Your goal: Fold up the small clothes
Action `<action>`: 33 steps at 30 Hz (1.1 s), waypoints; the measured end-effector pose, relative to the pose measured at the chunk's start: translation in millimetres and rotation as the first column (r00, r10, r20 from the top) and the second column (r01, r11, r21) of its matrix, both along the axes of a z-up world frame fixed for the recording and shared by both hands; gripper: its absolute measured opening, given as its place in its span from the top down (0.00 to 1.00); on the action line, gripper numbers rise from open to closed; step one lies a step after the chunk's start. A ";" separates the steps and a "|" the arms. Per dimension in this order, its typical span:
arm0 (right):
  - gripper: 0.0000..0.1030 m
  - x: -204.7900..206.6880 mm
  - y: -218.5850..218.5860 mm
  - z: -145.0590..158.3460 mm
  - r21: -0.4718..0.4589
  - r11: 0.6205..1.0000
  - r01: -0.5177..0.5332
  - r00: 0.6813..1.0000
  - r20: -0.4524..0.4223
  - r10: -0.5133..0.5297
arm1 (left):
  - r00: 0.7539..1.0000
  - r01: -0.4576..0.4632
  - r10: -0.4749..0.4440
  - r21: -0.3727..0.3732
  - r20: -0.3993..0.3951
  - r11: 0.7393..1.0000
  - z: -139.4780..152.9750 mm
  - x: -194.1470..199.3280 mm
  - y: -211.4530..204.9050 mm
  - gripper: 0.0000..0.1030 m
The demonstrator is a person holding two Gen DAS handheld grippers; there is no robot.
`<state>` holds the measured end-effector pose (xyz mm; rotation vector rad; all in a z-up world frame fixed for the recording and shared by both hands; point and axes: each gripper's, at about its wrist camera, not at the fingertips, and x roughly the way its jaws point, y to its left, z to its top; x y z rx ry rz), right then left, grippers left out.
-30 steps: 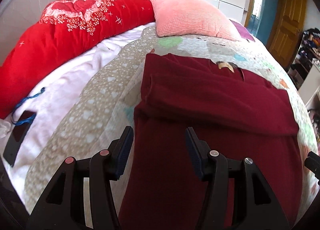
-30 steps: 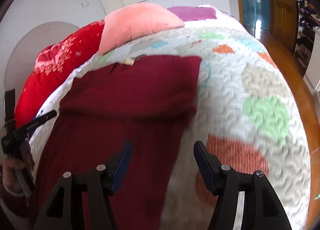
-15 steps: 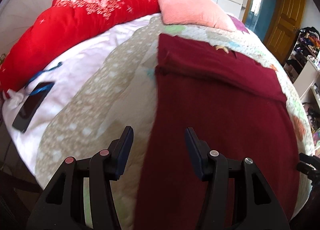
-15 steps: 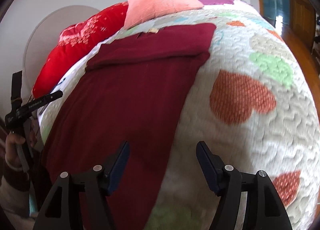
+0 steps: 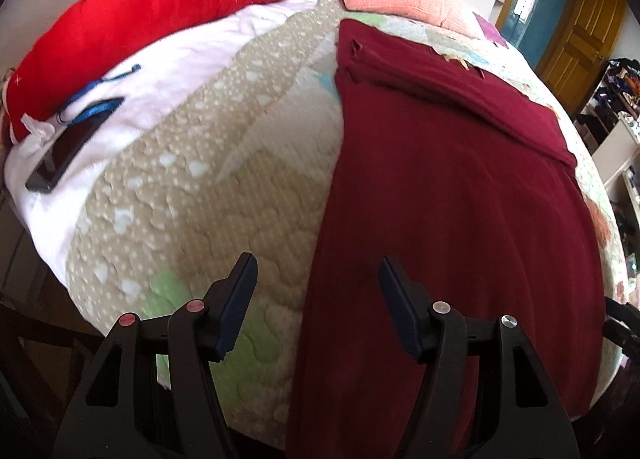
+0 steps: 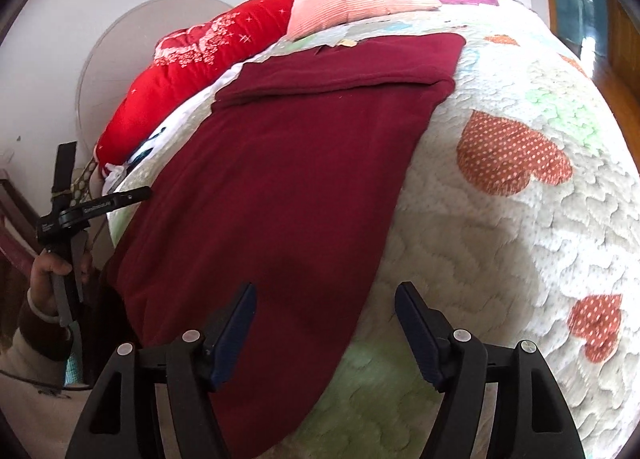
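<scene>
Maroon garment [image 5: 460,199] lies flat on the quilt [image 5: 224,195], far end folded over, its left edge running between the left gripper [image 5: 316,299], whose jaws have just been opening and grip nothing. From the right wrist, its right edge passes between the right gripper [image 6: 324,323], likewise widening, seemingly above the cloth; bare quilt lies rightward.
</scene>
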<state>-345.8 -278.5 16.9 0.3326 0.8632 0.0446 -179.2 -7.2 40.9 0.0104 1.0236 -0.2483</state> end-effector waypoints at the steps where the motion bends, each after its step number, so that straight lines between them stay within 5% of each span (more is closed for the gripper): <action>1: 0.32 -2.2 0.9 -0.9 0.009 1.000 -0.006 1.000 0.000 0.006 | 1.000 0.007 -0.007 -0.010 -0.012 1.000 -1.4 -3.1 0.8 0.39; 33: 0.16 -13.6 25.0 -10.6 0.109 0.987 -0.115 0.992 0.057 0.110 | 1.000 0.005 -0.004 0.022 -0.017 1.000 -13.9 -12.1 -3.5 0.24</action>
